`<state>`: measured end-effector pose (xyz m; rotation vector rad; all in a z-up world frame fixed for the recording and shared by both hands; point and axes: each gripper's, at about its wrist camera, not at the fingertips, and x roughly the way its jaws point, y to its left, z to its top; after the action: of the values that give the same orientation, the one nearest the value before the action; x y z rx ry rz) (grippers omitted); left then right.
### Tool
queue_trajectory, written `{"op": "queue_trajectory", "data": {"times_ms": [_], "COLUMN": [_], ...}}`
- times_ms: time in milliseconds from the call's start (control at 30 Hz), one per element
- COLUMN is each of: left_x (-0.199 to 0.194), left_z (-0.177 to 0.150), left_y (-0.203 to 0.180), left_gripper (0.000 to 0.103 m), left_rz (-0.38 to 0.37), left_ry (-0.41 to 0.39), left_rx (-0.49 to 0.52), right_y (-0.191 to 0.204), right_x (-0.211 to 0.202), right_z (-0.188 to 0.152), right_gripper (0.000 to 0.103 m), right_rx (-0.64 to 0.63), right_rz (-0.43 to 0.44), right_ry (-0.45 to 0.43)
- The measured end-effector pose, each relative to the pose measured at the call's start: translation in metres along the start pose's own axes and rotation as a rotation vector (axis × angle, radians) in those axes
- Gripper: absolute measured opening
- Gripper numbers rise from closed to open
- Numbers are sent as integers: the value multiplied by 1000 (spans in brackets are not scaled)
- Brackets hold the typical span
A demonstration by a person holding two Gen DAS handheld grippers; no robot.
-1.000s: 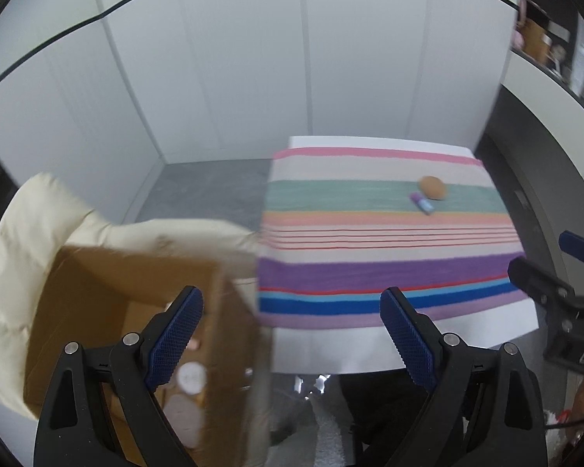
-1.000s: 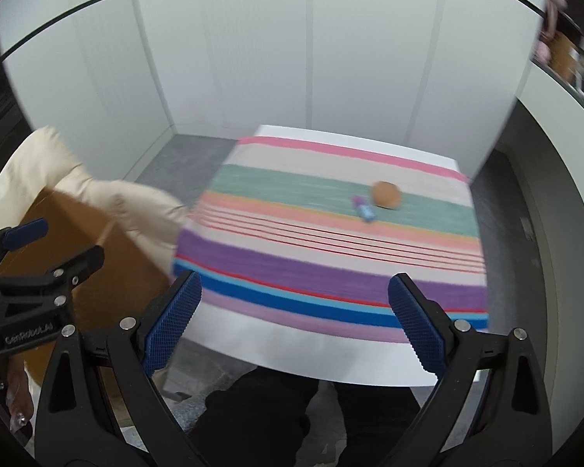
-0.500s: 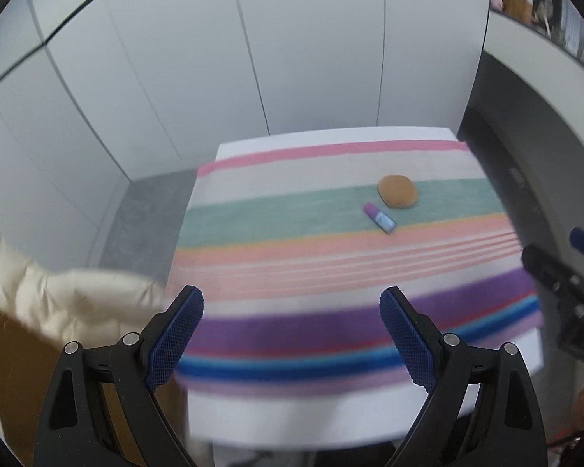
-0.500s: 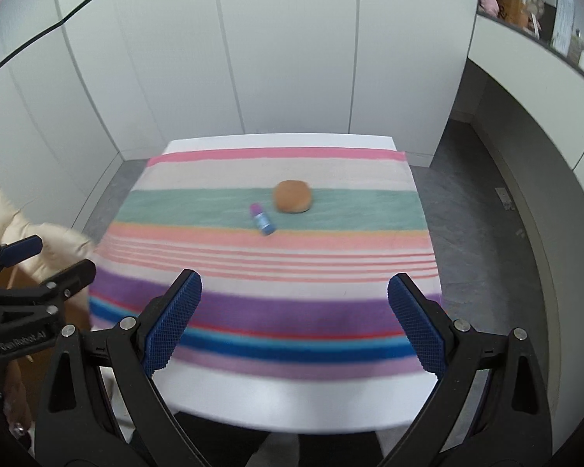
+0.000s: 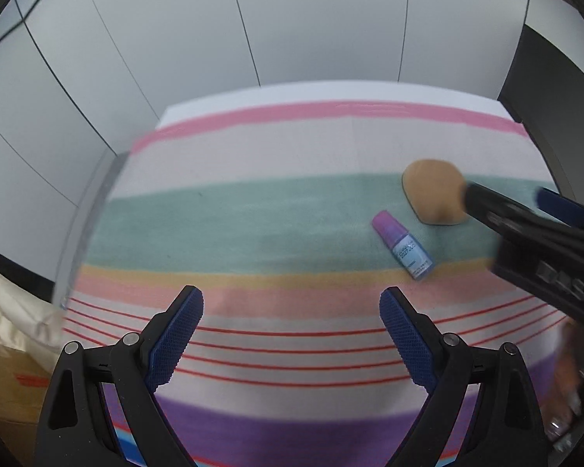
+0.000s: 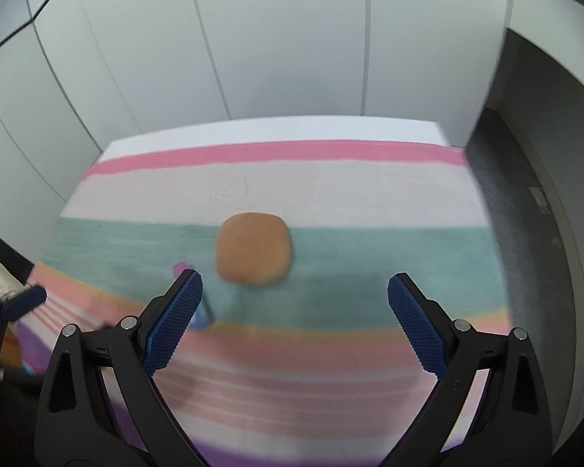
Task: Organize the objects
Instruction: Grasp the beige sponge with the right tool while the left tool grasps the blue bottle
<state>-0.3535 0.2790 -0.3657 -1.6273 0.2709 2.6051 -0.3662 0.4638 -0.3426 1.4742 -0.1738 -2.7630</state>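
A tan bun-shaped object (image 5: 434, 190) (image 6: 253, 248) lies on the green stripe of a striped tablecloth (image 5: 253, 214) (image 6: 331, 202). A small bottle with a purple cap and blue body (image 5: 403, 244) lies just left of it; in the right wrist view only its purple cap (image 6: 180, 266) shows beside my left finger. My left gripper (image 5: 292, 334) is open and empty over the near stripes. My right gripper (image 6: 295, 311) is open and empty, just short of the bun; it also shows in the left wrist view (image 5: 525, 218), reaching toward the bun.
White wall panels (image 5: 292, 19) stand behind the table. A cream jacket (image 5: 7, 303) and a cardboard box (image 5: 4, 381) sit at the left, off the table. Dark floor (image 6: 525, 194) runs along the table's right side.
Both grippers have moved forward over the table toward the bun and bottle, which now look much larger. The box and jacket have slid to the left edge of view.
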Motion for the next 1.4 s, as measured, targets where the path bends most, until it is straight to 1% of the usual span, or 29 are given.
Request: {"op": "queue_trajectory", "data": {"times_ms": [100,133,200,233,267,300,367,400,467,500,600,633,700,733,767,800,833,867,900,1033,1233,1400], "left_x": [14,17,18,18,19,20,20,21,21,21,26,31,37,41,39,38,38,38,35,20,-20,-62], "left_z": [1,1,0,0,2,3,6,8,13,15,22,25,26,27,27,27,27,26,25,25,42,52], "left_y": [-4,-5,-6,-7,-9,-10,-12,-15,-23,-28,-43,-47,-54,-57,-60,-63,-65,-64,-63,-61,-53,-42], "left_gripper": [93,93,93,93,93,93,93,93,93,93,93,91,70,46,17,20,19,19,19,19,19,19], "left_rz": [-9,-16,-32,-39,-49,-63,-89,-94,-98,-106,-120,-131,-128,-112,-62,-46,-56,-61,-60,-41,-45,-53], "left_ry": [32,38,41,39,41,44,47,46,41,38,50,67,95,108,81,72,70,65,56,17,-34,-84], "left_rx": [-8,-11,-15,-17,-23,-31,-48,-54,-60,-63,-71,-75,-84,-87,-75,-61,-52,-55,-58,-41,-35,-48], "right_y": [8,12,19,22,27,29,23,18,5,-1,-17,-21,-29,-32,-34,-36,-37,-50,-51,-55,-48,-39], "right_x": [34,42,56,60,59,57,55,52,45,41,27,23,14,11,7,5,4,-5,-7,-16,-35,-66], "right_z": [6,7,6,4,1,-1,-4,-5,-4,-3,-2,-3,-5,-6,-7,-8,-5,-6,-7,-8,-4,5], "right_gripper": [98,96,84,75,57,55,41,38,27,25,21,21,21,21,20,20,20,20,20,20,20,20], "right_rx": [-21,-31,-56,-75,-109,-123,-103,-84,-41,-25,-4,-4,0,4,10,14,17,19,19,14,12,-1], "right_rz": [35,39,42,35,25,26,54,72,84,80,66,54,40,41,43,43,43,43,41,27,15,2], "right_ry": [14,22,49,53,26,12,1,-4,-7,-11,-22,-24,-32,-33,-32,-31,-27,-21,-14,-5,-5,-28]}}
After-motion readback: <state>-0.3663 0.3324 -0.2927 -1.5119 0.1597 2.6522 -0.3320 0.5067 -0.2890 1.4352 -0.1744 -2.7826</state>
